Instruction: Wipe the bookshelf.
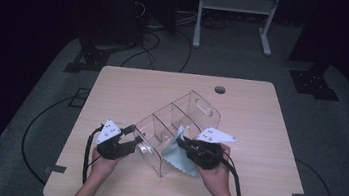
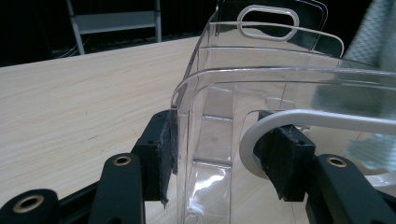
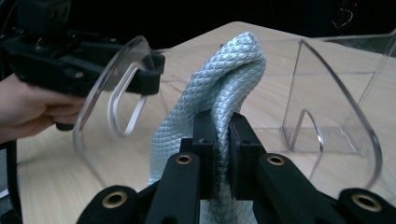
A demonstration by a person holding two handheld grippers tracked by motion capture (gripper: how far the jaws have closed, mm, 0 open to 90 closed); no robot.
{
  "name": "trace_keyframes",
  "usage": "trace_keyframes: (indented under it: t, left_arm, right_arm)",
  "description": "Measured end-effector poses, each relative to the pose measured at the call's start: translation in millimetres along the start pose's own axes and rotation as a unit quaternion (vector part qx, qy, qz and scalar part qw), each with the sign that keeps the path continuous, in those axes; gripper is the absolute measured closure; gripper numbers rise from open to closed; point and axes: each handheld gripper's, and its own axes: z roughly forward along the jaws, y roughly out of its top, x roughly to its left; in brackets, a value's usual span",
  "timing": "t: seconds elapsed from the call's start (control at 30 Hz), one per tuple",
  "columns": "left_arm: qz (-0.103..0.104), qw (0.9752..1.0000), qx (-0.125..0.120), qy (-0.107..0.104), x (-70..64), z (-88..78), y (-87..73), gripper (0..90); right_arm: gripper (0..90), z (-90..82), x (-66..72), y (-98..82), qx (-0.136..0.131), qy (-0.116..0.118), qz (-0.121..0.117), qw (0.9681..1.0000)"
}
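Observation:
A clear plastic box (image 1: 196, 111) with several compartments lies slantwise on the middle of the wooden table (image 1: 258, 138). My left gripper (image 1: 133, 137) is shut on its near left end wall. In the left gripper view (image 2: 219, 154) one pad (image 2: 163, 149) presses the outside of the clear box (image 2: 261, 70) and the other sits by the handle slot. My right gripper (image 1: 180, 141) is shut on a pale blue cloth (image 1: 175, 157), held above the box's near right side. In the right gripper view (image 3: 222, 137) the cloth (image 3: 229, 74) bulges up between the pads and hangs below them.
A round cable hole (image 1: 220, 89) sits near the table's far edge. Beyond the table stand a white metal frame (image 1: 237, 5) and dark stands with cables on the grey floor. The person's hands come in over the table's front edge.

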Motion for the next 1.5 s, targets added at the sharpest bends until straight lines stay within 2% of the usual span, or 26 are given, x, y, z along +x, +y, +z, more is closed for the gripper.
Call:
trace_keyframes:
  t: [0.1, 0.2, 0.43, 0.5, 0.63, 0.77, 0.87, 1.0, 1.07, 1.1, 1.2, 1.3, 1.5]
  left_arm:
    - [0.005, 1.0000, 0.001, -0.001, 1.0, 0.4, 0.4, 47.5]
    - [0.008, 1.0000, 0.001, -0.002, 1.6, 0.8, 0.3, 47.3]
    - [0.008, 1.0000, 0.002, -0.001, 2.1, 2.0, 1.1, 47.3]
    - [0.002, 1.0000, 0.001, 0.003, 2.4, 3.1, 1.2, 47.4]
    - [-0.004, 1.0000, -0.001, 0.005, 5.1, 5.2, 1.9, 47.6]
    - [-0.003, 1.0000, 0.000, 0.008, 6.8, 6.3, 2.5, 47.7]
    - [-0.006, 0.9999, 0.000, 0.009, 7.6, 6.7, 2.7, 47.7]
    - [-0.009, 0.9999, 0.000, 0.014, 10.6, 7.6, 3.0, 47.9]
    - [-0.008, 0.9998, -0.002, 0.016, 11.5, 8.4, 3.0, 48.0]
    - [-0.008, 0.9998, -0.001, 0.017, 11.5, 8.4, 3.0, 48.0]
    - [-0.010, 0.9998, -0.002, 0.018, 11.5, 8.9, 3.1, 48.0]
    - [-0.012, 0.9998, -0.002, 0.019, 12.0, 9.5, 3.0, 48.0]
    - [-0.013, 0.9997, -0.002, 0.018, 12.0, 10.0, 2.9, 48.0]
  right_arm:
    - [82.0, 5.1, -1.5, 2.4, 0.005, 0.002, 0.000, 1.0000]
    - [81.6, 5.1, 0.4, -2.6, 0.008, -0.001, -0.004, 1.0000]
    - [81.6, 0.0, 2.2, -23.2, 0.014, -0.008, -0.003, 0.9999]
    - [82.1, -0.1, 2.5, -30.7, 0.020, -0.008, -0.001, 0.9998]
    - [82.8, 9.2, -1.2, -49.7, 0.058, -0.009, 0.003, 0.9983]
    - [82.7, 27.4, -7.9, -74.5, 0.105, -0.003, 0.019, 0.9942]
    - [82.7, 27.6, -8.4, -74.8, 0.104, -0.001, 0.024, 0.9943]
    - [82.7, 14.4, 2.3, -64.3, 0.079, 0.004, 0.009, 0.9968]
    - [82.7, 12.1, 9.7, -63.3, 0.074, 0.024, 0.011, 0.9969]
    - [82.7, 13.6, 14.8, -64.6, 0.075, 0.041, 0.011, 0.9963]
    - [82.7, 22.8, 30.3, -69.4, 0.089, 0.062, -0.003, 0.9941]
    - [82.6, 32.0, 41.0, -73.9, 0.100, 0.074, -0.012, 0.9922]
    - [82.2, 45.7, 49.2, -76.7, 0.113, 0.074, -0.015, 0.9908]
